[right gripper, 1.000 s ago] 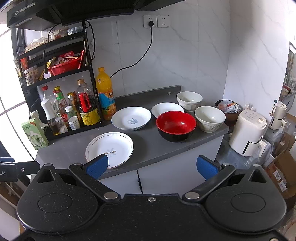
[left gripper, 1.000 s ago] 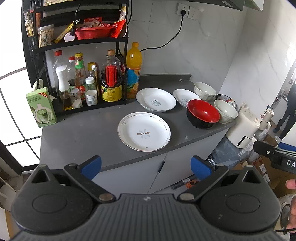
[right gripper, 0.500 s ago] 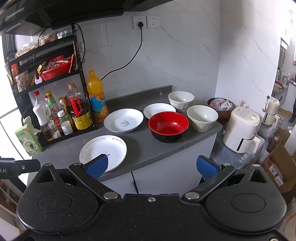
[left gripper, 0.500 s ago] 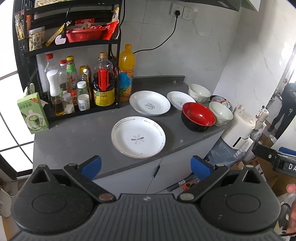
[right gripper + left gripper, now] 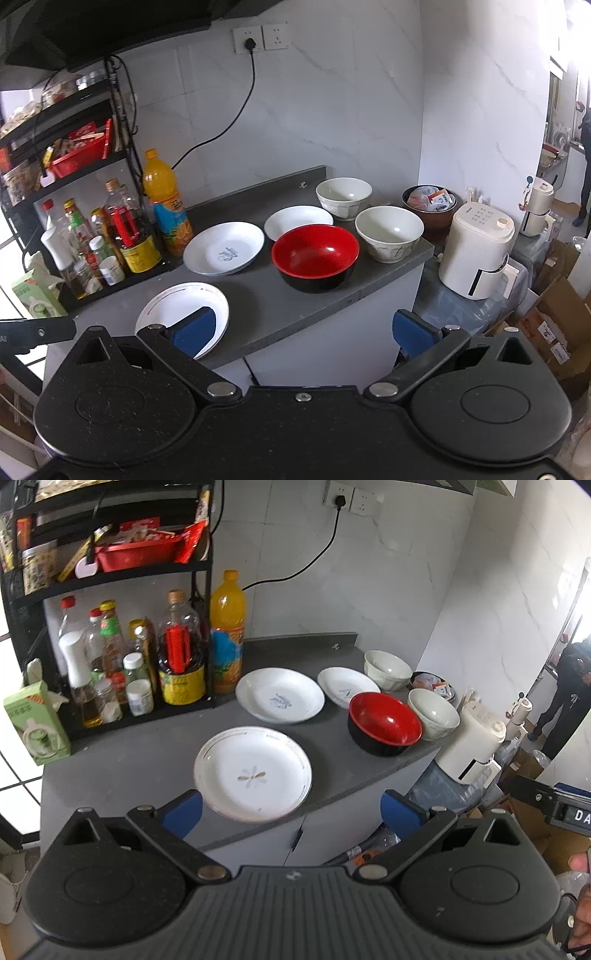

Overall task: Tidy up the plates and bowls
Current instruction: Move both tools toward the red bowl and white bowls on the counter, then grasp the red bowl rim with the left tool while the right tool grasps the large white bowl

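Observation:
On the grey counter [image 5: 122, 771] lie three white plates: a flat one with a flower mark [image 5: 253, 773] near the front edge, a deeper one with a blue print [image 5: 280, 700] behind it, and a small one [image 5: 347, 687] further right. A red-and-black bowl [image 5: 384, 728] sits between two white bowls [image 5: 433, 713] [image 5: 387, 664]. The same dishes show in the right wrist view: flat plate [image 5: 173, 306], printed plate [image 5: 223, 248], small plate [image 5: 298, 221], red bowl [image 5: 314, 256], white bowls [image 5: 388, 232] [image 5: 343, 197]. My left gripper [image 5: 291, 808] and right gripper [image 5: 301, 328] both hang open and empty before the counter.
A black rack [image 5: 110, 572] of bottles and an orange drink bottle [image 5: 226, 631] stand at the counter's back left, with a green carton [image 5: 35, 727] beside them. A white appliance [image 5: 476, 254] and a brown bowl of packets [image 5: 430, 205] sit right of the counter. A person stands in the far doorway [image 5: 565, 698].
Both grippers have come closer to the counter, so the dishes look larger. The left view has drifted slightly right; nothing on the counter has moved.

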The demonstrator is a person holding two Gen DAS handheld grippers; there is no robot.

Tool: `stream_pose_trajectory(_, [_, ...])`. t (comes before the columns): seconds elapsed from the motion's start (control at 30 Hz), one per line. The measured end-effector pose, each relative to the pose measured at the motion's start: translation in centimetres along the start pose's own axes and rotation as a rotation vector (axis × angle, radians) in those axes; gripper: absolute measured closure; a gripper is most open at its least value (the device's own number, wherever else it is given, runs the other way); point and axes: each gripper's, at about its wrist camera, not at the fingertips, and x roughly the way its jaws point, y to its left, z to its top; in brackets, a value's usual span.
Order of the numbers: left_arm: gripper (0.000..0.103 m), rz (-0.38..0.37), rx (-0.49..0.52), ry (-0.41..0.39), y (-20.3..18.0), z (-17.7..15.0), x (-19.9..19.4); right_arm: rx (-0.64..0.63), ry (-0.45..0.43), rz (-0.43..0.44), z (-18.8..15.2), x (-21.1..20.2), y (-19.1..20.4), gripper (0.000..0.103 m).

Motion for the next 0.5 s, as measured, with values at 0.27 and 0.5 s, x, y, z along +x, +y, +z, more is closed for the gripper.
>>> stream_pose_trajectory(0.27, [0.001, 0.032, -0.017, -0.015, -3.8, 3.3, 5.2, -0.001, 0.004, 0.050, 3.5, 5.6, -4.6, 0.000])
stream_pose_trajectory(0.5, [0.002, 0.055, -0.048, -0.022, -7.7, 6.6, 10.2, 0.011, 0.047, 0.081, 6.8, 11.1, -9.3, 0.000])
